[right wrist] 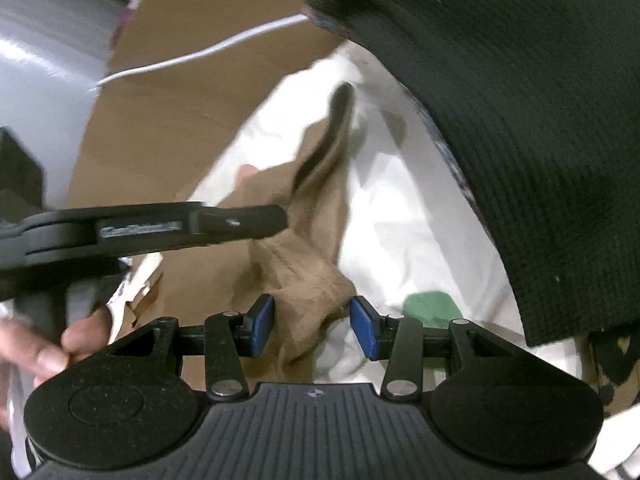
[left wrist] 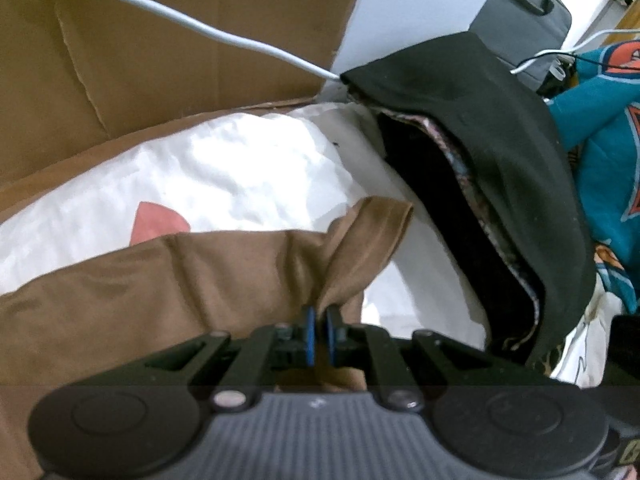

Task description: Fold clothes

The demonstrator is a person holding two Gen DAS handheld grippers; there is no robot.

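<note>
Fabric is sitting pinched between the blue pads (left wrist: pixel 309 334) of the left gripper (left wrist: pixel 320 336): its jaws are standing almost together, clamping a bunched fold of the brown garment (left wrist: pixel 168 280). From that pinch the garment is spreading away to the left over the white sheet (left wrist: pixel 240 168), and a narrow tongue of it is rising up and to the right, ending at a hemmed edge just short of the black cloth (left wrist: pixel 500 152). A pink patch (left wrist: pixel 158 224) is showing on the sheet right beside the garment's upper edge.

In the right wrist view, the right gripper (right wrist: pixel 313 330) is standing with its jaws wide apart, one blue pad (right wrist: pixel 262 324) on each side of a crumpled corner of the same brown garment (right wrist: pixel 308 280); the cloth is lying in the gap, and whether it is touching either pad cannot be told. To the left of the garment the other gripper's black body (right wrist: pixel 140 232) is crossing the view, its tip meeting the cloth, and a hand (right wrist: pixel 44 344) is gripping its handle lower left. A green patch (right wrist: pixel 430 308) is peeking out on the sheet just right of the garment.

Beyond the garment, the black cloth is hanging as a wide dark mass over the sheet's right side. Farther still, brown cardboard (left wrist: pixel 160 48) is standing behind the sheet, a white cable (left wrist: pixel 180 20) is running across it to the black cloth's corner, and a teal printed fabric (left wrist: pixel 604 140) and a grey bag (left wrist: pixel 524 12) are lying past the black cloth.
</note>
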